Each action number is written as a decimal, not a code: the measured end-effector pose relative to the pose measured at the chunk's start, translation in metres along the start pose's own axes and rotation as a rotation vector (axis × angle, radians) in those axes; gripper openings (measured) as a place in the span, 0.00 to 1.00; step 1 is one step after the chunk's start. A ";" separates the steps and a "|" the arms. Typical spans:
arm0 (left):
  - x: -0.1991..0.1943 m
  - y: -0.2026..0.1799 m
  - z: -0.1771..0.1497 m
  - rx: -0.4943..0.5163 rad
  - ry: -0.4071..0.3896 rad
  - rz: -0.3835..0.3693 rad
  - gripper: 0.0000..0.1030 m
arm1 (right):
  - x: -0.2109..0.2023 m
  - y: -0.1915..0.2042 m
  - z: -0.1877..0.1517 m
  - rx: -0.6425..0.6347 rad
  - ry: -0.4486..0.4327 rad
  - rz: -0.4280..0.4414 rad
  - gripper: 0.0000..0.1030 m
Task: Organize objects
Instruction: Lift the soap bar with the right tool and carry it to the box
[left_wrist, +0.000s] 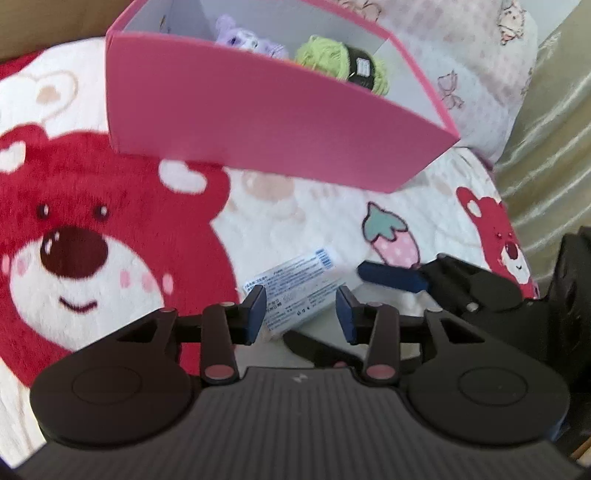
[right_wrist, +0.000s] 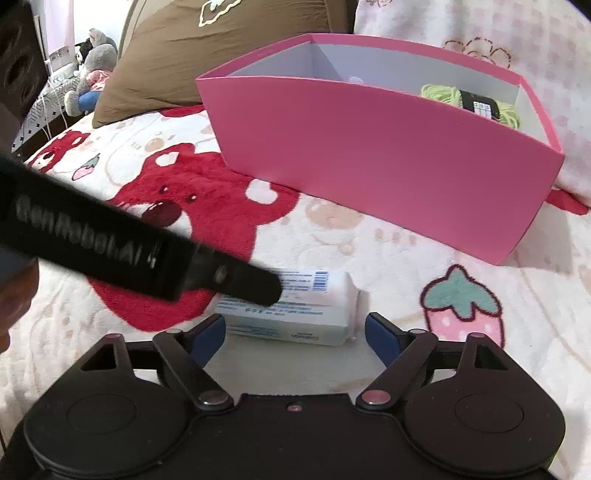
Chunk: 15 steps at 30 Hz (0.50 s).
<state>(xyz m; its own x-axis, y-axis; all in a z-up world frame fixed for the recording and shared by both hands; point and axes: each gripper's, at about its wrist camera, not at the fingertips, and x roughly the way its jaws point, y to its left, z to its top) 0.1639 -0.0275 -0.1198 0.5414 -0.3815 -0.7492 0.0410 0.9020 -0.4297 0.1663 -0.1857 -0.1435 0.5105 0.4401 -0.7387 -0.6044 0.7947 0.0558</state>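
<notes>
We have a white wet-wipe pack (right_wrist: 291, 308) with blue print lying flat on the bear-print plush blanket (right_wrist: 388, 266), just in front of both claws and well short of the pink storage box (right_wrist: 369, 155). Our left gripper (left_wrist: 301, 314) stands narrow, its blue pads either side of the pack's near end but not visibly pressing it. Our right gripper (right_wrist: 295, 334) stands wide and empty, its jaws straddling the pack's near long edge. In the box sit a green yarn skein (right_wrist: 469, 101) and a purple plush toy (left_wrist: 243, 35).

The risk, as we judge it, is crowding: the left gripper's finger crosses over the pack in the right view, so closing now could pinch claw against claw. The soft wrapper may also buckle and slide out.
</notes>
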 end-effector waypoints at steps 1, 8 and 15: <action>0.000 0.000 -0.001 0.001 -0.003 0.011 0.42 | 0.000 0.000 0.000 0.000 -0.001 -0.003 0.85; 0.010 0.009 -0.006 -0.043 0.011 0.055 0.48 | 0.008 -0.004 0.003 0.005 0.007 0.014 0.87; 0.011 0.019 -0.010 -0.121 -0.018 -0.027 0.37 | 0.013 -0.002 0.001 -0.011 -0.011 -0.008 0.88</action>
<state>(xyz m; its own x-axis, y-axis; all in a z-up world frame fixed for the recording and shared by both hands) 0.1618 -0.0166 -0.1412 0.5569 -0.4005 -0.7277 -0.0454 0.8601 -0.5081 0.1751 -0.1808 -0.1523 0.5216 0.4385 -0.7319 -0.6071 0.7935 0.0428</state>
